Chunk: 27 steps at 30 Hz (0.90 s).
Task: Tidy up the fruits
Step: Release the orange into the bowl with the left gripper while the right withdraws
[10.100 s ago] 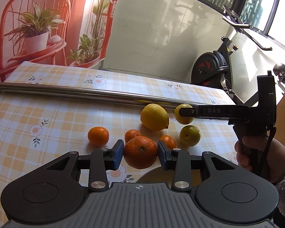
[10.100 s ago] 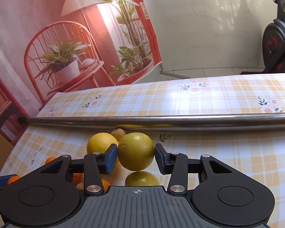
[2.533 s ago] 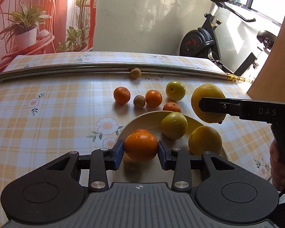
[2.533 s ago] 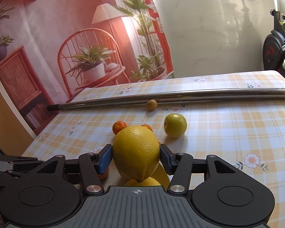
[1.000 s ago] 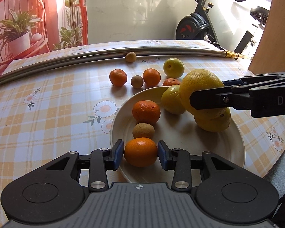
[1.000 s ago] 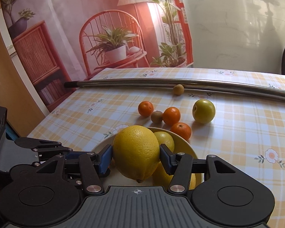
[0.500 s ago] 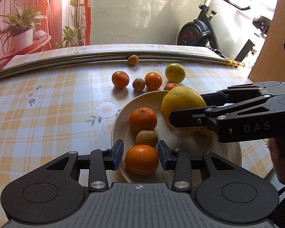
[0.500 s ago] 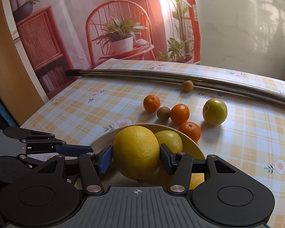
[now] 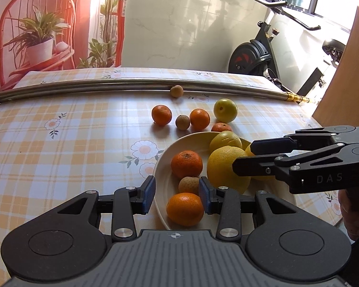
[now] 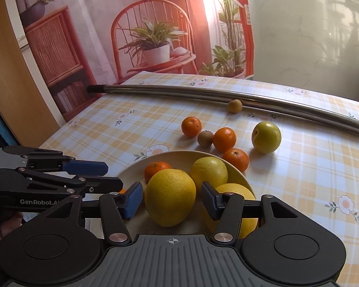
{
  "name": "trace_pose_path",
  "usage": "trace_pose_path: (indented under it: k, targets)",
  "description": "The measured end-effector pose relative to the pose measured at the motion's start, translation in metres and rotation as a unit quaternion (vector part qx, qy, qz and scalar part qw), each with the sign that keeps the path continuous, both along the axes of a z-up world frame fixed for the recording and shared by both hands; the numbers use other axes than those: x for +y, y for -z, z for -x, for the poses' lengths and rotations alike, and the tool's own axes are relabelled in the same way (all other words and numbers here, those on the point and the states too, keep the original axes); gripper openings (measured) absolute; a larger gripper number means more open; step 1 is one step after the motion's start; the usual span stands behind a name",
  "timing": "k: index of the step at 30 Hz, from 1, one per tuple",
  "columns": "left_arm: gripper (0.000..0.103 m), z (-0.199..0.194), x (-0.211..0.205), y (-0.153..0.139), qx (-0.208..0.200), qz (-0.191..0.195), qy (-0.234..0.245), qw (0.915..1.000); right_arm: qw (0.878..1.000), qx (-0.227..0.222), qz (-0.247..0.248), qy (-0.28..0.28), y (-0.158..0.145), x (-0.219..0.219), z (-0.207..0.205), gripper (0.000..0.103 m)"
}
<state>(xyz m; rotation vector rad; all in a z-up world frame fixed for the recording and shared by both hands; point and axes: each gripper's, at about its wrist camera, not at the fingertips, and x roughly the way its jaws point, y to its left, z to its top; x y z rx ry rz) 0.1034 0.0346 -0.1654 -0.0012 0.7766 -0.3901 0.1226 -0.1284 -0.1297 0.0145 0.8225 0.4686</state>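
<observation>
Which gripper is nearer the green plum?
Right. The right gripper sits over the plate's plum side; the left gripper is at the plate's opposite edge.

Glossy checked vinyl tablecloth [image 9: 71, 129]; polished metal pole [image 9: 131, 85]; smooth cream plate [image 9: 162, 179]; dimpled peel on yellow citrus [image 10: 171, 197]; matt black plastic gripper bodies, blue rubbery pads [image 9: 148, 192].
</observation>
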Motion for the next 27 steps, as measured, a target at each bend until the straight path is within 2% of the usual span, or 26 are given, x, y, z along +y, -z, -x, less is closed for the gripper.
trace_pose_path:
  k: [3, 6, 11, 27]
  targets:
    - [0.042, 0.0, 0.001, -0.001, -0.002, 0.001, -0.008, 1.0, 1.0, 0.004, 0.017, -0.019, 0.001, 0.007, 0.008, 0.047]
    - [0.042, -0.001, 0.002, 0.0, 0.0, 0.004, -0.014, 0.9999, 0.998, 0.016, 0.055, -0.034, 0.007, 0.018, 0.01, 0.041]
    - [0.042, 0.0, 0.005, 0.0, 0.0, 0.006, -0.022, 0.9997, 0.998, 0.024, 0.048, -0.021, 0.012, 0.018, 0.003, 0.032]
    - [0.042, 0.0, 0.006, 0.001, 0.0, 0.008, -0.036, 0.9993, 0.999, 0.034, 0.025, -0.012, 0.023, 0.013, -0.012, 0.033]
